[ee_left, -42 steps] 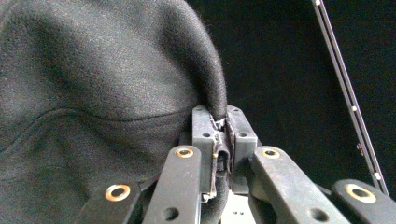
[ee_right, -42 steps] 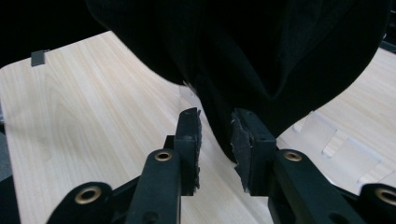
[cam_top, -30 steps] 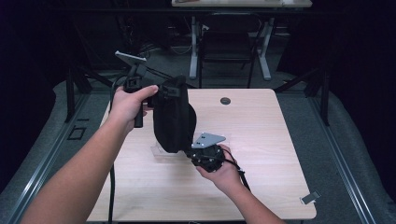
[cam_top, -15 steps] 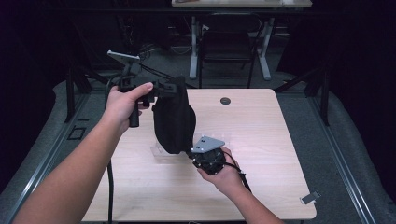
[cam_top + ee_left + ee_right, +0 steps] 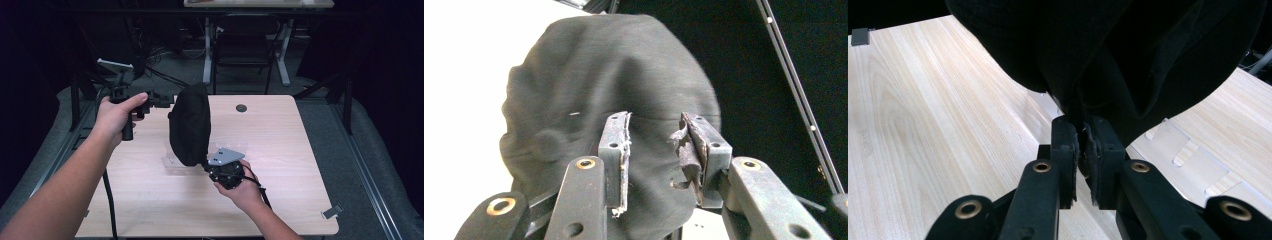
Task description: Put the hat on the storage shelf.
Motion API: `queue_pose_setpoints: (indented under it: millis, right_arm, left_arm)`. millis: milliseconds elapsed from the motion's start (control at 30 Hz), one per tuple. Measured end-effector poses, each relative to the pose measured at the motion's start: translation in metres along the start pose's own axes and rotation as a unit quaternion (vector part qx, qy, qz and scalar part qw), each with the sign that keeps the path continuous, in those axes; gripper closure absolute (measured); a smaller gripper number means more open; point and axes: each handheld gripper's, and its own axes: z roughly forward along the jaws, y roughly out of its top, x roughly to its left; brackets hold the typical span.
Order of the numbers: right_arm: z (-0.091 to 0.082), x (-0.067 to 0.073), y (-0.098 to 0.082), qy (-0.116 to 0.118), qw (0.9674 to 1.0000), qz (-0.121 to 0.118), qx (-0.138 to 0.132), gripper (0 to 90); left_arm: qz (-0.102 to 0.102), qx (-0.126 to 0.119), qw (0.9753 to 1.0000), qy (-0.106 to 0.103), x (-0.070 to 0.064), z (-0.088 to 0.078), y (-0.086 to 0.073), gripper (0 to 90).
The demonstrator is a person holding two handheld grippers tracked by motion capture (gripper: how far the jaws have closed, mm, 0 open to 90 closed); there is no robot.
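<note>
A black fabric cap (image 5: 190, 125) stands upright over the middle of the wooden table (image 5: 300, 150). My right gripper (image 5: 209, 165) is shut on its lower edge, and the right gripper view shows the jaws (image 5: 1082, 145) pinching a dark fold of the cap (image 5: 1108, 45). My left gripper (image 5: 164, 101) hovers just left of the cap's top, open, not touching it. The left gripper view has the jaws (image 5: 654, 145) parted with nothing between them and the cap (image 5: 599, 85) close behind. A clear plastic stand (image 5: 172, 161) lies on the table under the cap, also seen as the clear stand (image 5: 1193, 160).
A round cable hole (image 5: 241, 108) sits near the table's far edge. A small clip (image 5: 332, 211) lies at the front right corner. A dark chair (image 5: 245, 45) and desk legs stand beyond the table. Bare wood spreads to the right and front.
My left gripper has pulled back to the left, away from the top of the cap. The right gripper holds the cap in about the same place.
</note>
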Motion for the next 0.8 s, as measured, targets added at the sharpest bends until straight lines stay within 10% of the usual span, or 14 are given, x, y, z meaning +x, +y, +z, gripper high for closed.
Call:
queue_pose_setpoints:
  millis: [567,800]
  right_arm:
    - [0.002,-0.016,-0.027,0.007,0.9982,0.058,0.010,84.6]
    - [-0.001,-0.021,-0.032,0.005,0.9970,0.077,0.008,84.5]
  left_arm:
    - [-0.009,0.008,0.9997,0.021,0.024,-0.009,-0.012,64.2]
    - [0.027,0.020,0.9967,0.074,0.028,-0.013,-0.019,63.2]
